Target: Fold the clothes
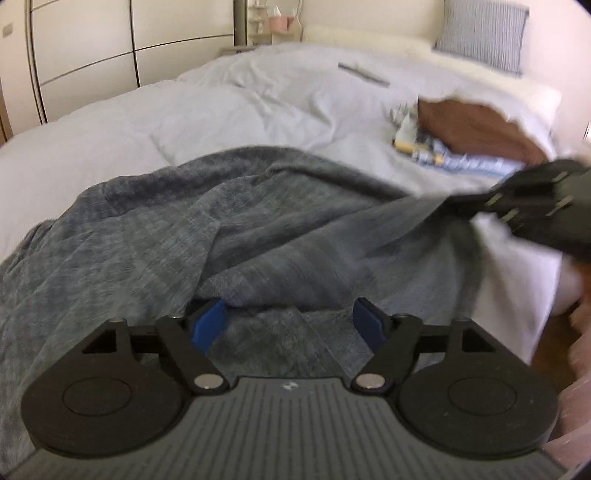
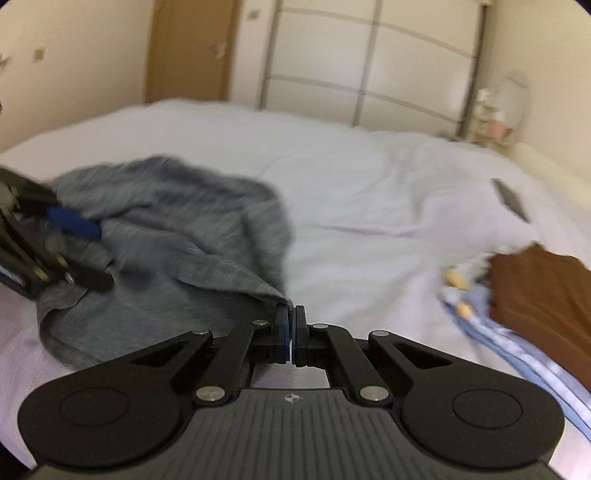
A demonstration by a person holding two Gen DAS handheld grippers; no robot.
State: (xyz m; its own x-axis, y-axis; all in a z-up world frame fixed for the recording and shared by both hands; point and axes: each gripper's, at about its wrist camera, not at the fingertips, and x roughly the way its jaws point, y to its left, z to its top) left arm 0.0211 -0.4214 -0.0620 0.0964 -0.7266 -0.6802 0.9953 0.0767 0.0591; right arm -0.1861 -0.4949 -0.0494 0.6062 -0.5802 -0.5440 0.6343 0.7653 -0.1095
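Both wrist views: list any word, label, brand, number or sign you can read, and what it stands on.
No readable text in either view.
Left gripper: a small pale emblem on its ribbed body, a logo mark, no letters legible.
Right gripper: the same kind of emblem, no letters legible.
Grey garment, white duvet, brown folded cloth: no print or tag visible.
Small items on the far shelf: too blurred to read.
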